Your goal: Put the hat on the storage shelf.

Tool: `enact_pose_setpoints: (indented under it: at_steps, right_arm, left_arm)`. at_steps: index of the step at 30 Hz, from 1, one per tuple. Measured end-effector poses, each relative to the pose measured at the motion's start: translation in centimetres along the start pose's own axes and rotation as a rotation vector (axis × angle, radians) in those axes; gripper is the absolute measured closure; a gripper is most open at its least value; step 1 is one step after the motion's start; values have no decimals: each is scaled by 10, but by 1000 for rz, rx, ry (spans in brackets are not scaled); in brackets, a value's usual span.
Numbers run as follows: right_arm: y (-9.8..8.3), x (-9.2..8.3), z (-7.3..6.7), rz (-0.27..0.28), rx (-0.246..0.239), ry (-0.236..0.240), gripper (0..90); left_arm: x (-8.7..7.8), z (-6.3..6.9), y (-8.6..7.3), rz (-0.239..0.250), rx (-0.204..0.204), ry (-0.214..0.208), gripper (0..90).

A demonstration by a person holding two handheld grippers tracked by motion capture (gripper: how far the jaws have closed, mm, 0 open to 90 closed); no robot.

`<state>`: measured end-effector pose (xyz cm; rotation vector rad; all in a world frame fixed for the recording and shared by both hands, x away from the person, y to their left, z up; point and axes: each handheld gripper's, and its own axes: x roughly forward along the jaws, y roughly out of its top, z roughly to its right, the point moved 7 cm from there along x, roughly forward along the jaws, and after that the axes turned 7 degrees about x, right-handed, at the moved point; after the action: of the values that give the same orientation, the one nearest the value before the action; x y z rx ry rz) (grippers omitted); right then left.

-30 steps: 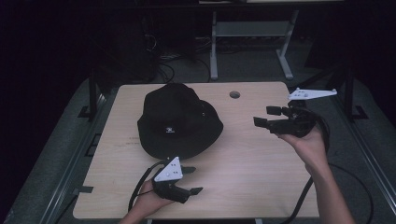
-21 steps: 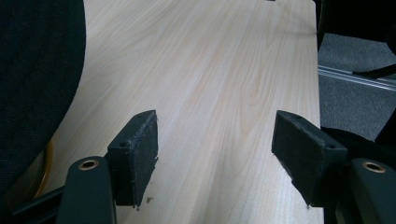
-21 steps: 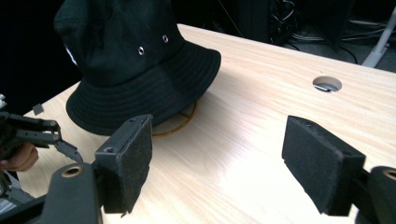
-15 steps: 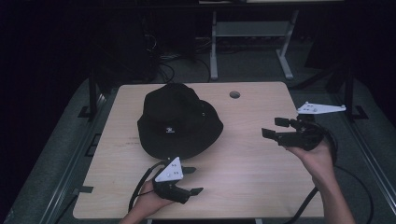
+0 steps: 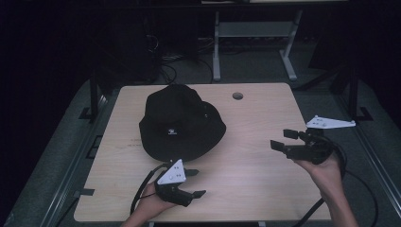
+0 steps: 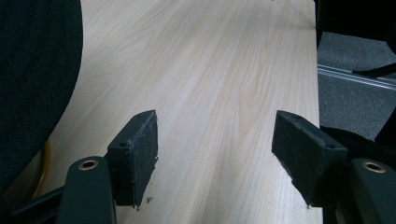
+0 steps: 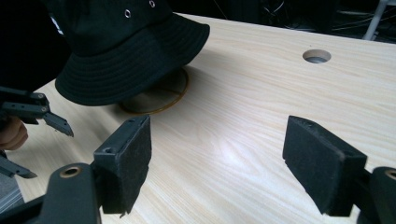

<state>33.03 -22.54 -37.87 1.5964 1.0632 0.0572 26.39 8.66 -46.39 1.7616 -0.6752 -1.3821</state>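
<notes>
Hat (image 5: 182, 122) sits on table (image 5: 265, 189), left of centre, over a ring (image 7: 180, 91) peeking out under its brim. Hole (image 5: 238, 96) right of hat, near far edge. Left gripper (image 5: 194, 183) just before hat; right gripper (image 5: 283, 140) well right.

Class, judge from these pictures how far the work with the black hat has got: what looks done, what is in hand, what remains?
Done: nothing yet; the black hat lies untouched on the table, over a brownish disc. In hand: the left gripper and right gripper are both open and empty, clear of the hat. Left: reaching and grasping the hat.
</notes>
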Motion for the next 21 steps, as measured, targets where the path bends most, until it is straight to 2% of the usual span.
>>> enact_pose_setpoints:
  at_steps: [21]
  right_arm:
    - [-42,-8,17,19,32,-40,233]
  left_arm:
    - [2,2,-1,-4,-2,-2,306]
